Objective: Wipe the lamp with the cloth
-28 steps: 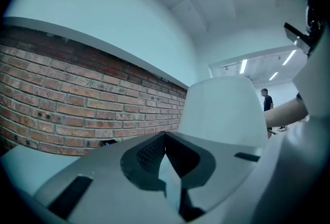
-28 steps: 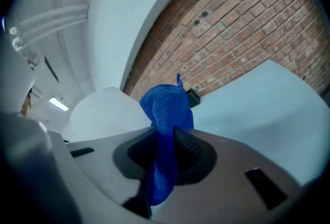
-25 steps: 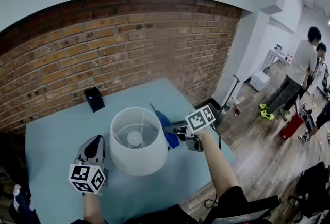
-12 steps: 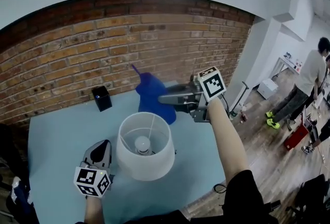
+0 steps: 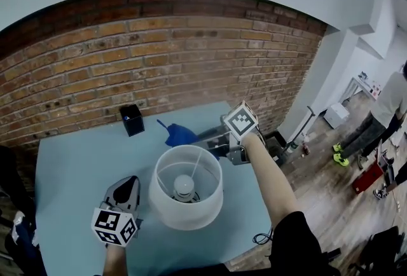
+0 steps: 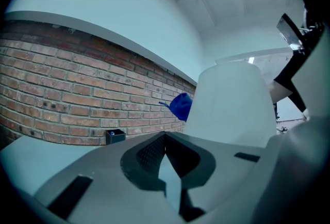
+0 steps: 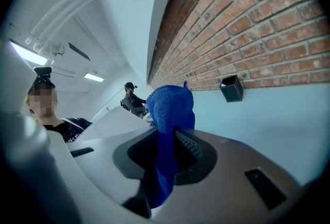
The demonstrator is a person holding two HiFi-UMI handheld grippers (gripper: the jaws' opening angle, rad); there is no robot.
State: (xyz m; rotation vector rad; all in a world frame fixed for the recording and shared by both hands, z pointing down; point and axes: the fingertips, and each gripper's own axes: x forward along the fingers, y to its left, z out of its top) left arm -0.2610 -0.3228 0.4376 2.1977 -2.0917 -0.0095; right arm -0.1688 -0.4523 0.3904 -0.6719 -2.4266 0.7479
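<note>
From above, the white lamp (image 5: 184,216) stands on the light blue table (image 5: 70,166), and its bulb (image 5: 184,185) shows down inside it. The right gripper (image 5: 198,138) holds the blue cloth (image 5: 179,135) just behind the lamp; its own view shows the cloth squeezed between the jaws. The left gripper (image 5: 126,187) is beside the lamp, and its own view shows its jaws pressed together with nothing in them.

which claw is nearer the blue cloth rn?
Right. The right claw is shut on the cloth, beyond the far rim of the lamp. The left claw, shut and empty, is at the lamp's near left, apart from the cloth.
</note>
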